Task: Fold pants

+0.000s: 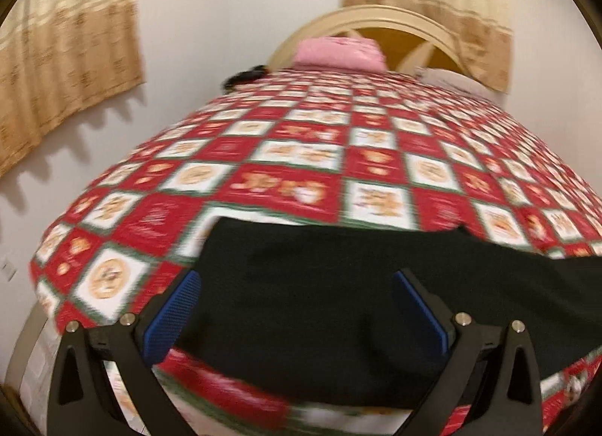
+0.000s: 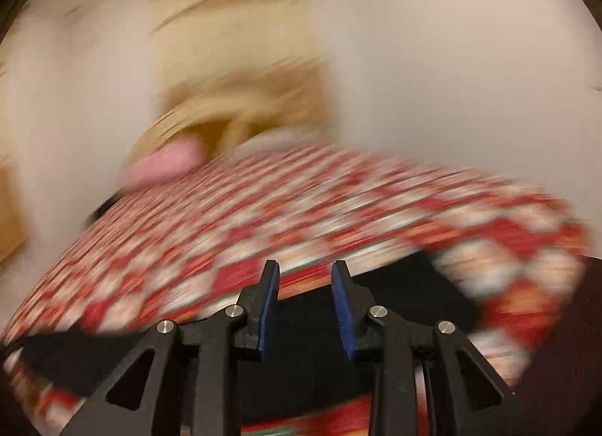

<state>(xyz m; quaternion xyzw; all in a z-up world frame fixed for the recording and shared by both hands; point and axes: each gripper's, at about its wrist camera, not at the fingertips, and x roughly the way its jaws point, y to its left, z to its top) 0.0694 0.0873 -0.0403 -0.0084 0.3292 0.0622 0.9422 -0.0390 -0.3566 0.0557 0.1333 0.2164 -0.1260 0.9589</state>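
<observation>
The left gripper (image 1: 297, 296) hung nearest the lens, tilted down toward the bed, its blue pads (image 1: 171, 313) spread wide with nothing pinched between them. Below and between them lay the black pants (image 1: 320, 304), flat on the checked red-and-white bedspread (image 1: 301, 150) close to the near edge of the bed, stretching off toward the right edge. The right gripper (image 2: 305, 308) also pointed downward over the same garment (image 2: 312, 372), its jaws parted by a narrow gap and holding nothing; that view was heavily smeared, so finer detail of the cloth could not be made out. At the far end of the bed a pink folded bundle (image 1: 340, 52) rested against the arched wooden headboard (image 1: 380, 18), with a small dark object (image 1: 246, 76) at the far left corner that was too blurred to identify. Beige patterned curtains (image 1: 71, 48) hung on the pale wall behind. Nothing lay between either gripper and the pants.
</observation>
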